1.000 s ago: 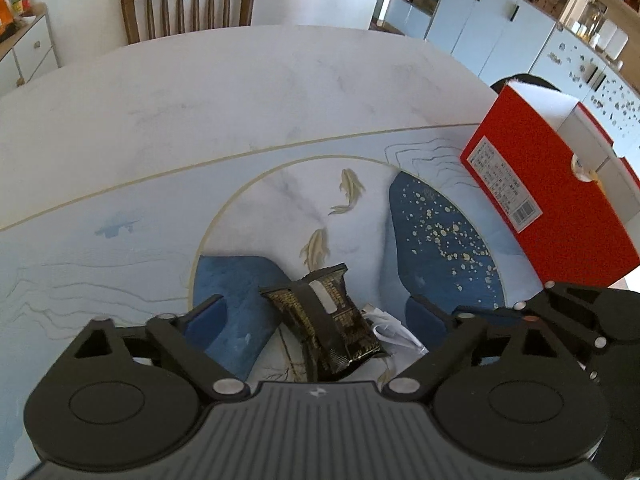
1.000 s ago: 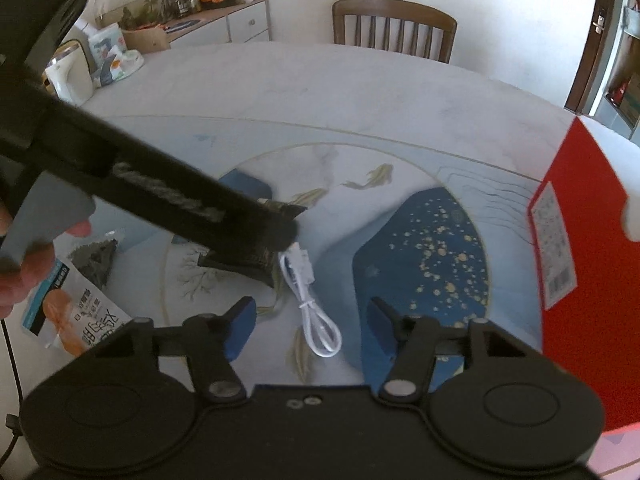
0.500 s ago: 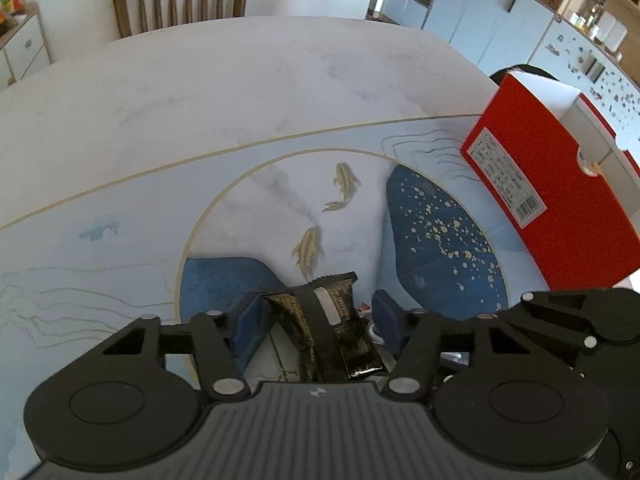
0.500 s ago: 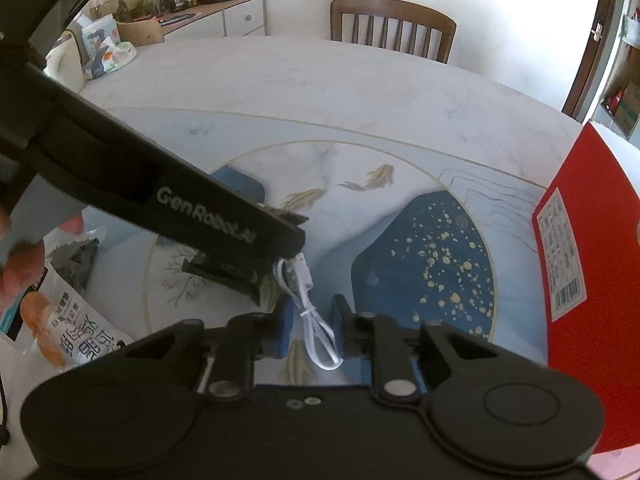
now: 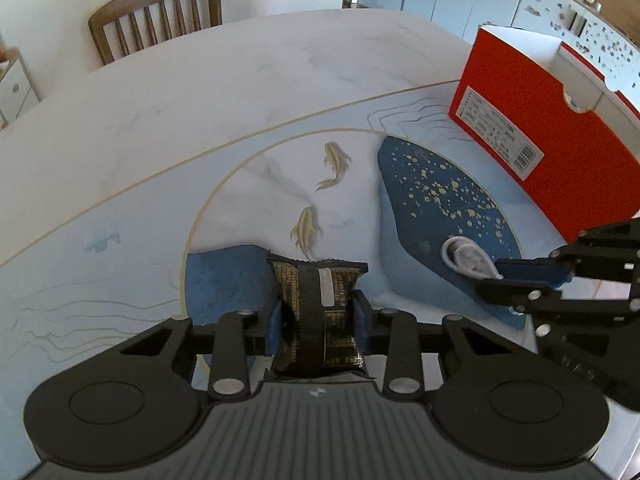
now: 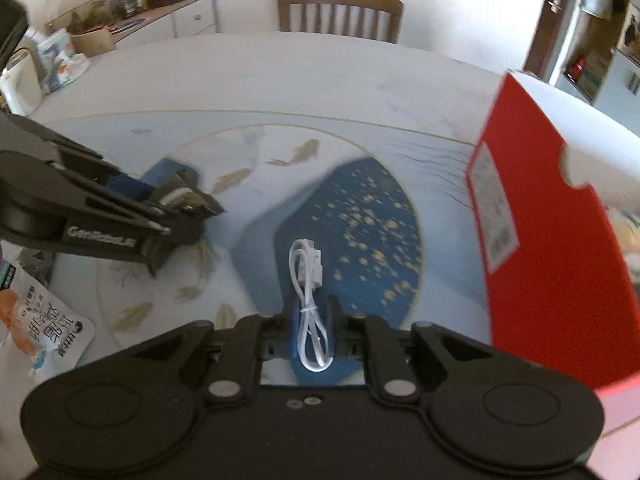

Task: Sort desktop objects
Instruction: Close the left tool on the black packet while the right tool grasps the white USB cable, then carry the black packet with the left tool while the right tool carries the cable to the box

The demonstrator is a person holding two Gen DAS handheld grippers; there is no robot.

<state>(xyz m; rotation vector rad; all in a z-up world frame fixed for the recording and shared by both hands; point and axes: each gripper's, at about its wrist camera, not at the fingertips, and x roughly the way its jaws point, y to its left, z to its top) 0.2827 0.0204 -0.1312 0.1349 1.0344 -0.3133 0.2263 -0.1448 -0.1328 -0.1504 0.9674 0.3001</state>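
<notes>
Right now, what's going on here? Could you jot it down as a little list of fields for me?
Setting: round table printed with fish
Left gripper: shut on a dark snack packet
Right gripper: jaws closing, a bundled white cable between them
Red box: open, standing on the table to the right of both grippers
Also on the table: an orange-and-white snack bag at the left edge of the right wrist view
Beyond the table: wooden chair
</notes>
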